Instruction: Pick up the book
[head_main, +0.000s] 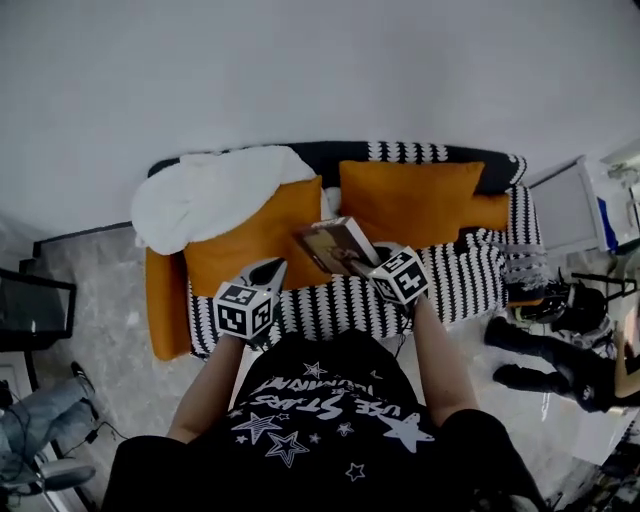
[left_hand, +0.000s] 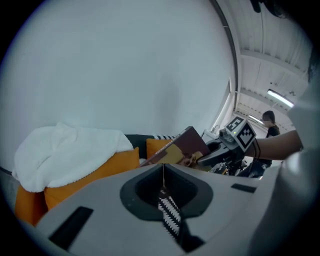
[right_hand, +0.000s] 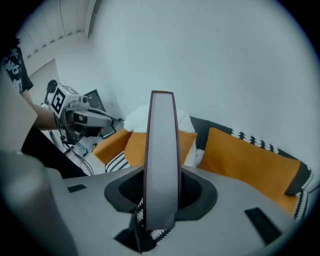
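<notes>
- The right tool is clamped on the book, one jaw on each cover, gripping it by its lower end.
- In the right gripper view the book stands edge-on between the jaws, its grey page edge facing the camera and rising straight up the middle.
- The book is in the air above the striped seat of the sofa, in front of the two orange cushions, and touches neither.
- From the left gripper view the book tilts, showing a dark reddish cover with a picture on it.
- The left tool has its jaws pressed together with nothing between them; in its own view they meet in a thin line.
- The left tool sits to the left of the book, near it but apart from it, over the seat's front edge.
- A white blanket is heaped on the sofa's left end, partly over one orange cushion.
</notes>
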